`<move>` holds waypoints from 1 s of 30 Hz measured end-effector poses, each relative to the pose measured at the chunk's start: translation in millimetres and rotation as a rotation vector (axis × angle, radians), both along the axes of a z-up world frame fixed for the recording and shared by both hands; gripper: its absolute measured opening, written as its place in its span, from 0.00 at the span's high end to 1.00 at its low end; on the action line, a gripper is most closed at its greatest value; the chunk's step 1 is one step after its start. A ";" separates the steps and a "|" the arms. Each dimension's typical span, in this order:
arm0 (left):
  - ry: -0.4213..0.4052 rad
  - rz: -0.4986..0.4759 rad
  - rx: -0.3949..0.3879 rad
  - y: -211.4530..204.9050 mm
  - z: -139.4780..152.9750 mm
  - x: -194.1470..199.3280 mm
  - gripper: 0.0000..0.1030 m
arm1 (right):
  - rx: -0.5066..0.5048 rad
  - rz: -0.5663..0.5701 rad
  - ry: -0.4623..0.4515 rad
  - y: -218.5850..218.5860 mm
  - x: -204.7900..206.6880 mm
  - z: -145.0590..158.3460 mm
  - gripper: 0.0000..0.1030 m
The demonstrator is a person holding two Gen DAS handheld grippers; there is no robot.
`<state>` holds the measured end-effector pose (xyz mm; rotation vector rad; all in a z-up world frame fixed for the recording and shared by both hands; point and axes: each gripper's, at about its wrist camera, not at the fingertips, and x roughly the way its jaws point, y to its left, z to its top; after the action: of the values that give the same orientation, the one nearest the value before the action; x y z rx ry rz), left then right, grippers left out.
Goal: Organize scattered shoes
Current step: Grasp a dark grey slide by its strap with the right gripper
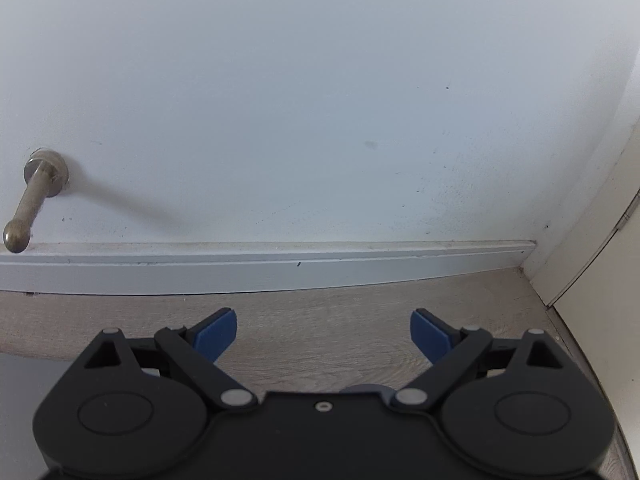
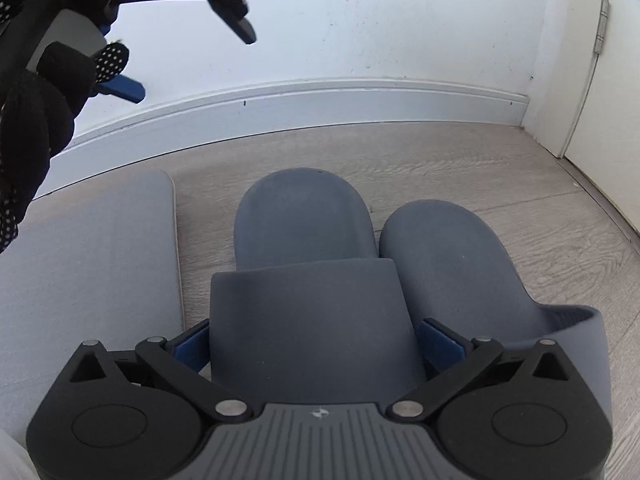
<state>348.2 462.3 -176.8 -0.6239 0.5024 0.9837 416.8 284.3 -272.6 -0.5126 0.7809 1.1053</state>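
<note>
Wooden floor (image 2: 480, 168) bears a grey slide (image 2: 312, 312) between the right fingers (image 2: 440, 340), seemingly unclamped (spread wide).

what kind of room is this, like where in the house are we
Probably a hallway or entryway corner at floor level in a home. A pair of grey slides sits on wood-look flooring by a white baseboard, with a metal doorstop on the wall and a hinged door alongside.

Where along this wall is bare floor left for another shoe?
Free: the floor strip between baseboard and slipper toes, and floor right of the right slipper toward the door. Crowded: the narrow gap between the grey mat and the left slipper.
</note>
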 end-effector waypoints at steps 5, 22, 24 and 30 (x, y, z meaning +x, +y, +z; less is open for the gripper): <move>0.003 0.005 0.004 -0.7 0.6 3.1 0.08 | 0.016 -0.073 -0.008 2.4 -4.1 -1.8 0.03; -0.050 0.062 0.009 1.8 3.8 -9.2 0.08 | 0.300 -0.339 0.126 -45.9 21.0 50.2 0.05; -0.045 0.052 0.004 2.4 2.6 -8.3 0.08 | 0.337 -0.377 0.121 -56.4 25.8 60.8 0.05; -0.034 0.026 -0.001 1.8 -1.3 -3.2 0.08 | 0.383 -0.624 0.003 -121.3 70.1 88.4 0.04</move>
<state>345.0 464.1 -178.0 -0.6482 0.4654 0.9964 486.9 163.0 -184.2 0.0645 0.6446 0.6437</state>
